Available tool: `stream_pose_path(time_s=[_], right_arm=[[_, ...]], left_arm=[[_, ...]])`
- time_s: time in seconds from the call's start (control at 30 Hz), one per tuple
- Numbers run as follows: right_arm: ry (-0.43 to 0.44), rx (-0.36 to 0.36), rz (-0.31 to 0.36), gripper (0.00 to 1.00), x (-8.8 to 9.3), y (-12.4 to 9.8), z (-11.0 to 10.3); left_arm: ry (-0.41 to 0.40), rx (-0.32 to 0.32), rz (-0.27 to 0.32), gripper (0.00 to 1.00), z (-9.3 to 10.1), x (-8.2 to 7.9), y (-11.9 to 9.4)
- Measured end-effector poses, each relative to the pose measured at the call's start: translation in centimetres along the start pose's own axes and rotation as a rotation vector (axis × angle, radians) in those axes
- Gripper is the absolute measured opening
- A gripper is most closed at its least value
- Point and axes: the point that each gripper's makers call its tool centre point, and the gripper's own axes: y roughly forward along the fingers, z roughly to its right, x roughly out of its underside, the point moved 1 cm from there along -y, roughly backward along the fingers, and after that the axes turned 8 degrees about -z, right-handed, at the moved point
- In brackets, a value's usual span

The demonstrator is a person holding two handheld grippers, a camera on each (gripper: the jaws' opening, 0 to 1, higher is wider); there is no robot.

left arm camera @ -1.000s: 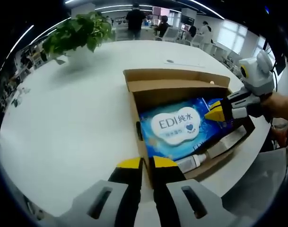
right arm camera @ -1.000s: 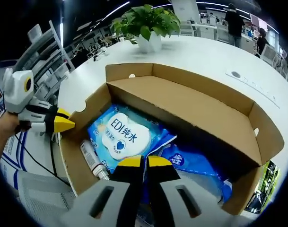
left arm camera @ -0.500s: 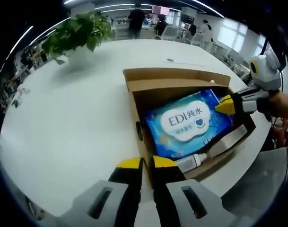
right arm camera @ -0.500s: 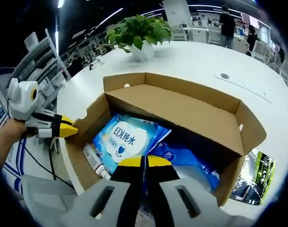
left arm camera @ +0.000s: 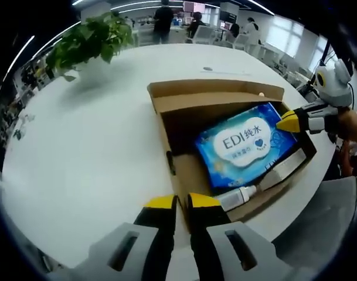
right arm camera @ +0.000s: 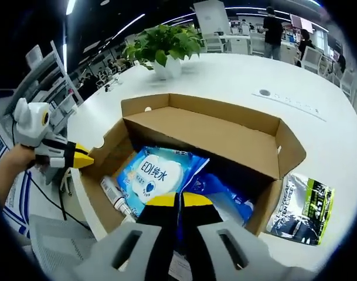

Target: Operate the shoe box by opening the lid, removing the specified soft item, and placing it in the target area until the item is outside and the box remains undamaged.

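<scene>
Lid is open. My right claw [right arm camera: 171, 202], jaws pressed on the blue wipes pack [right arm camera: 157, 175], has it partly raised, not yet clear of the box [right arm camera: 225, 132]. My left claw [left arm camera: 176, 203] pinches the box's near wall. Placing on the table [left arm camera: 84, 140] remains.

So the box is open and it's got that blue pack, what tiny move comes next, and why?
Probably keep lifting: the right gripper is shut on the blue wipes pack, tilted up but inside the shoe box. The left gripper is shut on the box's wall.
</scene>
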Motion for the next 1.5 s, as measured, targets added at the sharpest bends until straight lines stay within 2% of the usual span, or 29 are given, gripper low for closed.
stream_pose_path(time_s=[0.3, 0.5, 0.83, 1.13, 1.4, 1.5], right_arm=[[0.010, 0.014, 0.005, 0.00, 0.6, -0.4, 0.5], [0.007, 0.022, -0.001, 0.00, 1.0, -0.4, 1.0], [-0.001, 0.025, -0.013, 0.00, 1.4, -0.2, 1.3], [-0.015, 0.027, -0.016, 0.00, 1.6, -0.2, 1.5], [-0.014, 0.027, -0.015, 0.00, 1.9, -0.1, 1.9], [-0.013, 0.027, -0.016, 0.00, 2.1, 0.0, 2.0]], left_arm=[[0.057, -0.021, 0.018, 0.16, 0.9, -1.4, -1.1], [0.086, -0.006, 0.041, 0.15, 2.1, -2.5, -1.3], [0.123, 0.064, 0.012, 0.16, 3.9, -3.3, 1.2], [0.116, 0.125, -0.024, 0.18, 4.9, -3.5, 3.4], [0.024, 0.197, -0.066, 0.14, 5.4, -3.0, 5.3], [0.022, 0.209, -0.085, 0.14, 5.7, -2.6, 5.9]])
